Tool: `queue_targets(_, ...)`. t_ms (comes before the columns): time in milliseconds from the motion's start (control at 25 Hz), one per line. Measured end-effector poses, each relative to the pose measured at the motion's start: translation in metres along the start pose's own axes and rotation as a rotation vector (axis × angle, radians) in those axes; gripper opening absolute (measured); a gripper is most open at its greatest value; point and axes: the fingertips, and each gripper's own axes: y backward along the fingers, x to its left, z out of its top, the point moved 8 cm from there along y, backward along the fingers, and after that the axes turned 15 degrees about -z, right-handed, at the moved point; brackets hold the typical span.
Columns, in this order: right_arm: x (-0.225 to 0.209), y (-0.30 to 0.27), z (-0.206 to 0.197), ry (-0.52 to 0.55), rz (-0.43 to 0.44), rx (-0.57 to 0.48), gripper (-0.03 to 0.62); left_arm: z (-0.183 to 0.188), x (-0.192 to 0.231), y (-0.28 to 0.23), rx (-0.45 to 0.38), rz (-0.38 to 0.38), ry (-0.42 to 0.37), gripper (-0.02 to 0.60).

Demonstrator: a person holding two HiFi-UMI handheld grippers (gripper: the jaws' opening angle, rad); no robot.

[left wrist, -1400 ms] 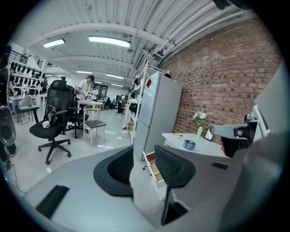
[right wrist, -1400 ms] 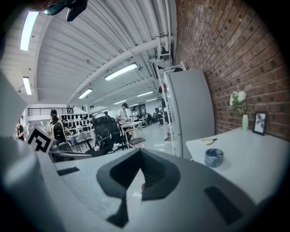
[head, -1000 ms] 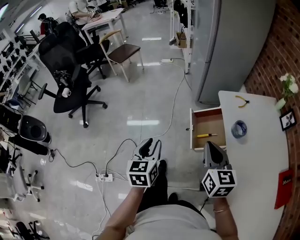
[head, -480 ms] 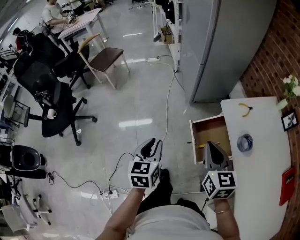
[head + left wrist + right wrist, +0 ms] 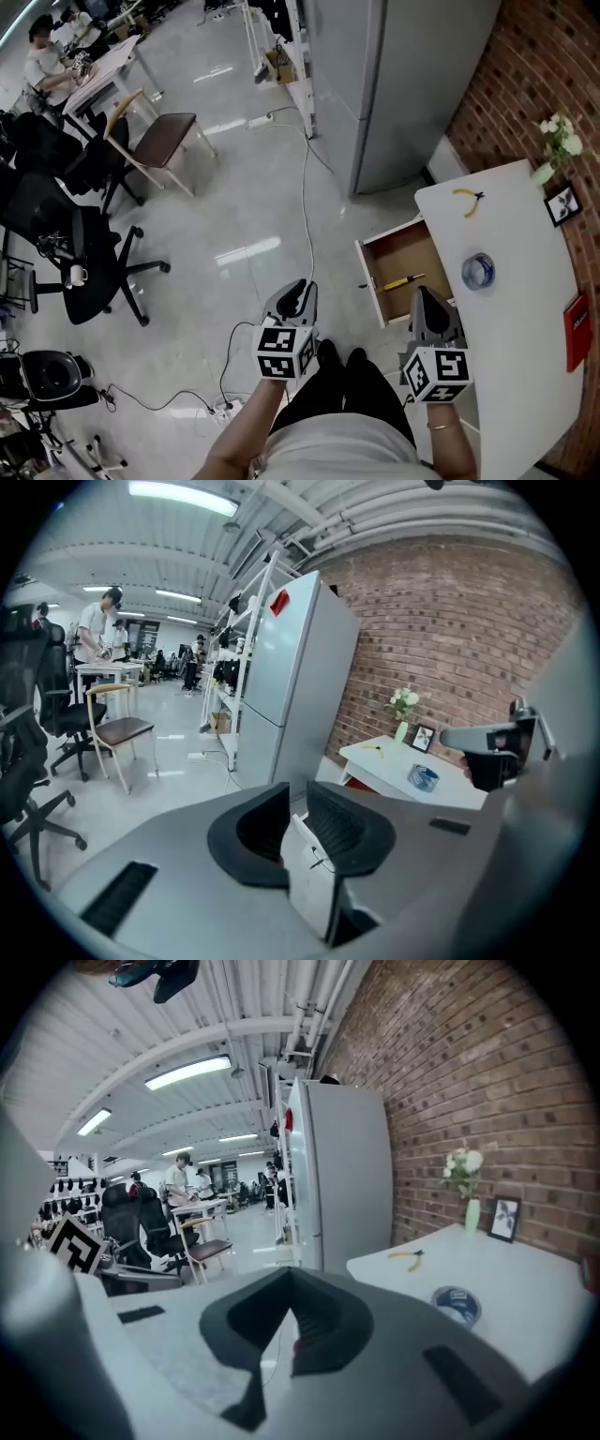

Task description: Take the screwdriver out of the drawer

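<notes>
The drawer stands pulled out of the white table, showing its wooden inside. A screwdriver with a yellow handle lies in it near the front. My right gripper hovers just below the drawer's near corner, its jaws together and holding nothing. My left gripper hangs over the floor left of the drawer. Its jaws are closing, with a narrow gap and nothing between them. In the left gripper view the drawer's white front shows through that gap. The right gripper faces the table.
On the table lie a blue tape roll, yellow pliers, a photo frame, a flower vase and a red book. A grey fridge stands behind. A cable crosses the floor; chairs stand far left.
The view has swung round, so the table and drawer sit more aslant and a little higher in the picture. Both grippers travelled with it. The left jaws have narrowed.
</notes>
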Motion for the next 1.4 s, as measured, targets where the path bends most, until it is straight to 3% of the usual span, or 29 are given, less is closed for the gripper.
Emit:
queue_targets(360,-0.05,0.007,-0.001,-0.055,-0.144,-0.037,0.002,0.01,-0.03,-0.051,0.065,-0.113,-0.087,0.055)
queue_targets(640,-0.087,0.012,-0.009,-0.103,-0.236,-0.034,0.002,0.011,-0.062,-0.098,0.161,-0.226,-0.163,0.085)
queue_targets(1120,-0.121,0.02,-0.046,-0.161,-0.386,0.024,0.002,-0.031,-0.109,-0.193,0.423,-0.455,-0.343,0.115)
queue_targets(1400,-0.118,0.03,-0.069,-0.194,-0.477,0.034,0.002,-0.077,-0.118,-0.237,0.563,-0.542,-0.454,0.124)
